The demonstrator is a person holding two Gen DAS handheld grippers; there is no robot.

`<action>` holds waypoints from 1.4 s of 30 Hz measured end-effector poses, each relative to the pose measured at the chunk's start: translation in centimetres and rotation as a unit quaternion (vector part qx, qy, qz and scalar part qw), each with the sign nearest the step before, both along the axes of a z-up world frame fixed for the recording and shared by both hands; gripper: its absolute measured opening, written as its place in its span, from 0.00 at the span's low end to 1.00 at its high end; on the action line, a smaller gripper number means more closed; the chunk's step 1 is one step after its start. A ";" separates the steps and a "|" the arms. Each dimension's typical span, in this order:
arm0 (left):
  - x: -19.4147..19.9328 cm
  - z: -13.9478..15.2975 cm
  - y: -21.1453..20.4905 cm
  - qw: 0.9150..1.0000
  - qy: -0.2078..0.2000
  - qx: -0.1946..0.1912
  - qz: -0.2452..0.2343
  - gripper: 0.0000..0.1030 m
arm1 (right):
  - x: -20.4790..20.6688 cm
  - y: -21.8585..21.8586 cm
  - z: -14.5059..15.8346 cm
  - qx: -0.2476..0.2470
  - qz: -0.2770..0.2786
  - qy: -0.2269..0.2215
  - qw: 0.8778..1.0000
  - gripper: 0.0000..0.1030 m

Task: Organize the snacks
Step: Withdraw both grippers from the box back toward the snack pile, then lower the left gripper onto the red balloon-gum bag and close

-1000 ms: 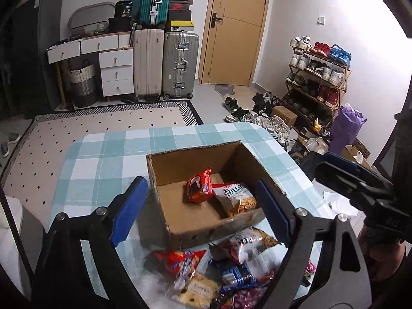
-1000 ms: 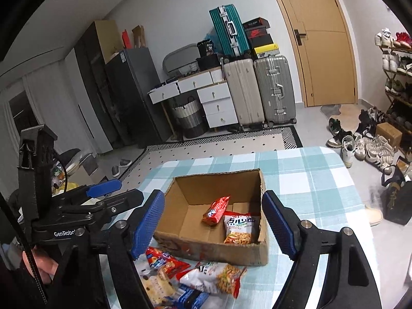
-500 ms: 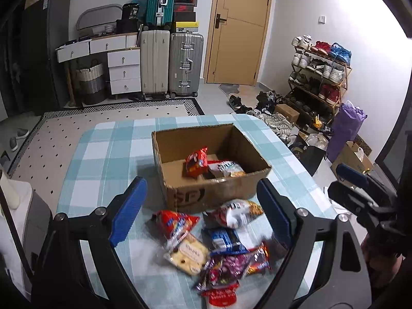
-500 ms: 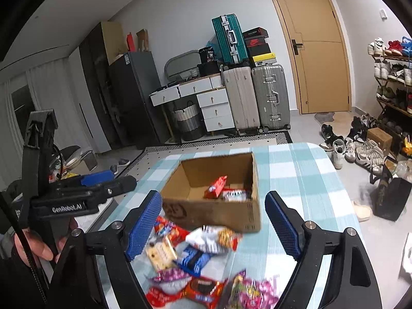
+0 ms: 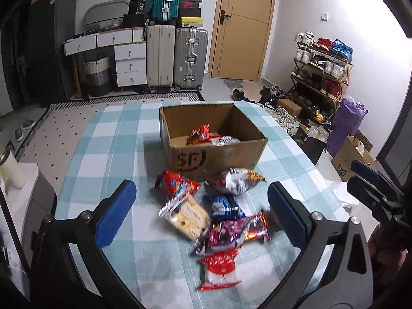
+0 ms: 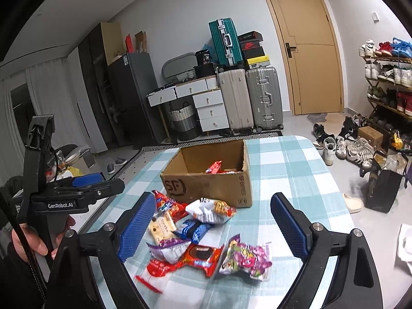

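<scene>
Both grippers hang with jaws opening and nothing between them; the snack pile (image 5: 219, 213) lies ahead of the left gripper (image 5: 203, 211) and right gripper (image 6: 216, 229), the cardboard box (image 5: 213, 139) just beyond; the right seems marginally nearer.

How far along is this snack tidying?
Barely begun. Two packets lie in the box. Nothing is in hand: the left gripper and right gripper are both opening and hold nothing. About eight packets, the pile, are on the table in front of the box.

Home entryway; suitcases (image 5: 177, 56), shoe rack (image 5: 323, 69), door (image 5: 242, 25)
</scene>
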State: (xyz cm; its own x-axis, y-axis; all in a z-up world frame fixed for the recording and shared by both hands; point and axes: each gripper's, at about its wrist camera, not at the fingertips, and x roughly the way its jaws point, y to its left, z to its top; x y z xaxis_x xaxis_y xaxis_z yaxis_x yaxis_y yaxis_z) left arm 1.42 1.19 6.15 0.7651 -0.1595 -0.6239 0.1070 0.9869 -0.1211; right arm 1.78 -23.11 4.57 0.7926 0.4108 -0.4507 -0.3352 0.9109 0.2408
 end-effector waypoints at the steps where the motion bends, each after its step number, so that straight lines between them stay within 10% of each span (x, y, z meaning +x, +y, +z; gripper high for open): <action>1: -0.4 -0.4 0.0 1.000 0.005 -0.001 0.001 0.99 | -0.4 0.0 -0.1 0.000 0.000 0.000 1.000 0.91; 42: 0.7 -16.5 -3.0 0.988 0.155 0.027 -0.010 0.99 | -5.1 -0.6 -6.2 -0.025 -0.004 0.049 0.999 0.97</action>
State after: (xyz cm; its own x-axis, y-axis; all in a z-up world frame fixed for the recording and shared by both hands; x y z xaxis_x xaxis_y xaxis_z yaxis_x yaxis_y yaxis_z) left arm 2.14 -1.79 -10.36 0.5336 -0.1318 -0.8354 0.0922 0.9910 -0.0975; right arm -3.28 -23.69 -1.66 0.7469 0.3806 -0.5452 -0.3058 0.9247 0.2266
